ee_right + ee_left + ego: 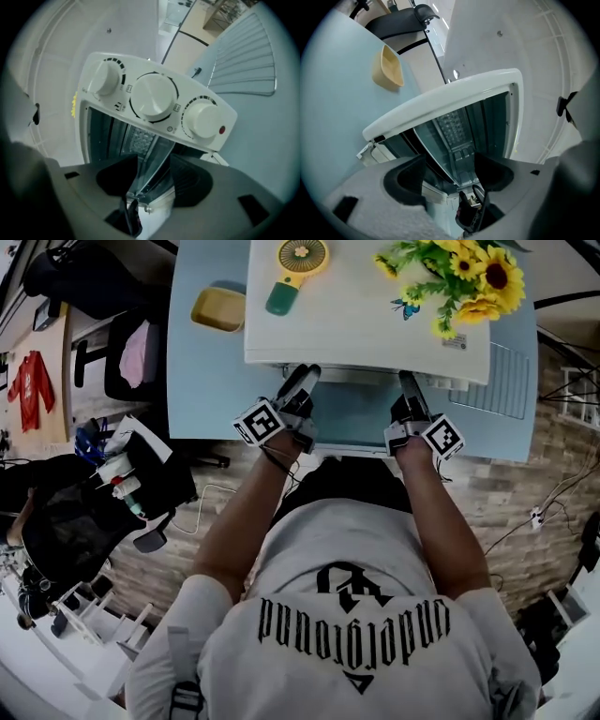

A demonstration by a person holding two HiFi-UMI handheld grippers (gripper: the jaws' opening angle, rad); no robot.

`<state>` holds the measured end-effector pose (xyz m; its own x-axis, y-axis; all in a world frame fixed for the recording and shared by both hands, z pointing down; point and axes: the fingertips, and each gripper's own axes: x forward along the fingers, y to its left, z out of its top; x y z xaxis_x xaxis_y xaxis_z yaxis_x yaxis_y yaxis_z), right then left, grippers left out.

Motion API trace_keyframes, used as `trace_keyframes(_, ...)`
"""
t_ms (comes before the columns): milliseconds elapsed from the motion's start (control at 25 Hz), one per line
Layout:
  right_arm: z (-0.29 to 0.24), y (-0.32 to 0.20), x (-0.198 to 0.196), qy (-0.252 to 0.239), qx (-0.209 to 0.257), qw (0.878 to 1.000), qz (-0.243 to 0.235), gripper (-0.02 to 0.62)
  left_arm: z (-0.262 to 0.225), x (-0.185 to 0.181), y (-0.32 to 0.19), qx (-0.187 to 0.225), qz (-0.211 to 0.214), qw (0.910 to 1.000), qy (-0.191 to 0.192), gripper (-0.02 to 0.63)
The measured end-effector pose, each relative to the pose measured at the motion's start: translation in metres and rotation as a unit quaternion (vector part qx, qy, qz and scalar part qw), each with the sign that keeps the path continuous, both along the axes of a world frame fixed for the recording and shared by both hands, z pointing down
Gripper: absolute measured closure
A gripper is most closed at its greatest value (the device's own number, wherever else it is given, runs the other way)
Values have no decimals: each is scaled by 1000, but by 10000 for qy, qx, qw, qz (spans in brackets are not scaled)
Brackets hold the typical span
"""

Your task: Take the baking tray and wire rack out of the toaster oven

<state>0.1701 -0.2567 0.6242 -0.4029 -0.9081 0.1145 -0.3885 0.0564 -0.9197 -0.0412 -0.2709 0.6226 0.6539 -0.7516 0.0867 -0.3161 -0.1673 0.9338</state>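
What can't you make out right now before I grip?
Head view: the toaster oven hides its own front and the jaw tips.
Left gripper view: panel edge inside the left gripper; door or tray, unclear.
Right gripper view: beyond the right gripper, oven interior dark; tray undiscernible.

The toaster oven [366, 306] stands on the table [202, 381], with a hand fan [298, 263] and flowers [459, 273] on its top. A dish [217, 308] lies on the table to its left, the wire rack [511, 381] to its right. The left gripper [305, 381] and right gripper [408, 390] sit side by side before its open front, one towards each end.
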Motion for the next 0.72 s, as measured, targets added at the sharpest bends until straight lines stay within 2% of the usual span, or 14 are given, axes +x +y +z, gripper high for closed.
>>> trace_keyframes(120, 6, -9, 6, -21, 36, 9999, 146, 382, 6, -2, -9, -73, -237, 9995, 211, 276)
trace_keyframes(360, 32, -19, 15, -460, -366, 9965, 588, 387, 10, -6, -30, -42, -629, 9958, 660, 285)
trace_keyframes(720, 39, -39, 19, -1216, -404, 9861, 1059, 445, 26, -17, -53, -178, -1183, 9880, 979, 323)
